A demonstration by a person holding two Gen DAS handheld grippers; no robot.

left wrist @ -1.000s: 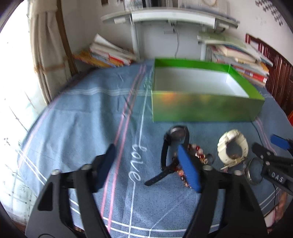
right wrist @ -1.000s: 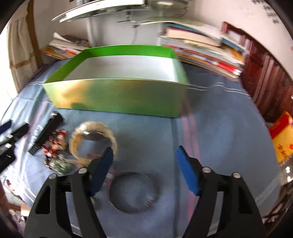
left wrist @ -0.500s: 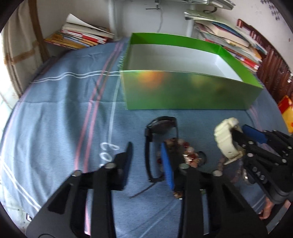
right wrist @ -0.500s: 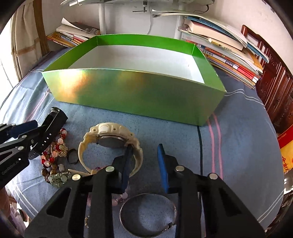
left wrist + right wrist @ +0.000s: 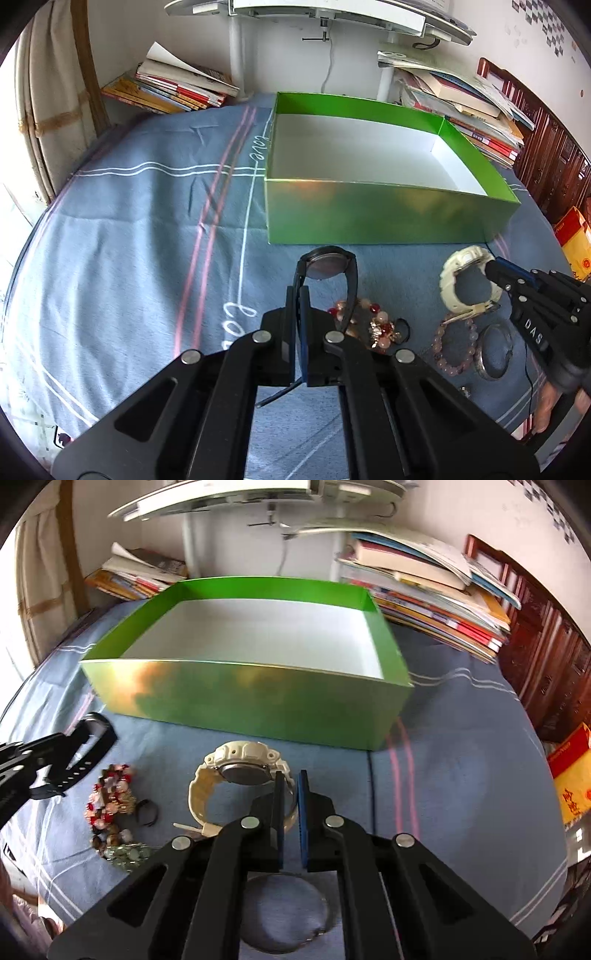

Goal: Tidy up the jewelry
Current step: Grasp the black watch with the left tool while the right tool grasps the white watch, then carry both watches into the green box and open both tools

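My left gripper [image 5: 299,295] is shut on the strap of a black watch [image 5: 327,258] and holds it above the blue cloth. My right gripper [image 5: 290,781] is shut on the strap of a cream watch [image 5: 240,764], which also shows in the left wrist view [image 5: 465,280]. An open green box [image 5: 369,155] with a white inside stands just beyond both; it also shows in the right wrist view [image 5: 258,650]. Beaded bracelets [image 5: 369,321] and a silver bangle [image 5: 493,350] lie on the cloth between the grippers.
A blue cloth [image 5: 147,229] covers the table. Stacks of books [image 5: 173,88] lie at the back left and back right [image 5: 436,602]. A dark wooden cabinet [image 5: 546,657] stands at the right. A pink bead bracelet [image 5: 454,347] lies near the bangle.
Both grippers have closed, the left on the black watch strap, the right on the cream watch strap. Both watches have risen a little off the cloth.
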